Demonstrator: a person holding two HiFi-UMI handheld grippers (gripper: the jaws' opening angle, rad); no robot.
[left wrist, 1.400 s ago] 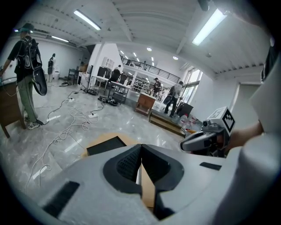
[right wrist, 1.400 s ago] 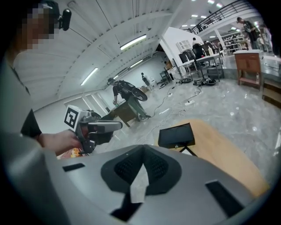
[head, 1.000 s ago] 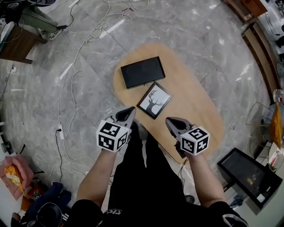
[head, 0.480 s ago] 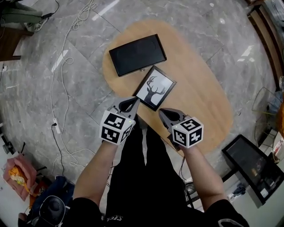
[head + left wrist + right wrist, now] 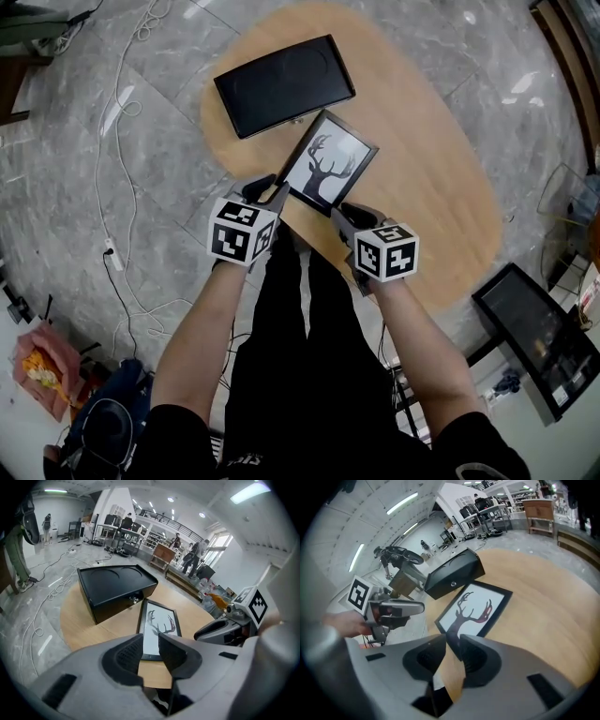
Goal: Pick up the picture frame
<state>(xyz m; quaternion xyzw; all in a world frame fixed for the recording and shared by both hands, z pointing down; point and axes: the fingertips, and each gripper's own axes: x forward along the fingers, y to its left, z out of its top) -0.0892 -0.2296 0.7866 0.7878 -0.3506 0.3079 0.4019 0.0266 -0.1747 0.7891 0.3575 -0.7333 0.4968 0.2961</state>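
The picture frame (image 5: 328, 161), black-edged with a deer silhouette on white, lies flat on the oval wooden table (image 5: 441, 178). My left gripper (image 5: 269, 190) hovers at the frame's near left corner. My right gripper (image 5: 345, 215) hovers at its near right corner. Both have just been opening their jaws and now stand open with nothing between the pads. In the left gripper view, the frame (image 5: 159, 627) lies just beyond the left gripper (image 5: 150, 644). The right gripper view shows the frame's (image 5: 476, 609) near corner past the right gripper (image 5: 453, 645).
A black box (image 5: 284, 84) sits on the table right behind the frame, almost touching its far corner. White cables (image 5: 122, 84) trail over the grey floor at left. A dark flat screen (image 5: 539, 342) lies on the floor at lower right.
Both grippers have come down and forward to the frame's near corners. Their jaws, shut in the earlier frames, now stand apart.
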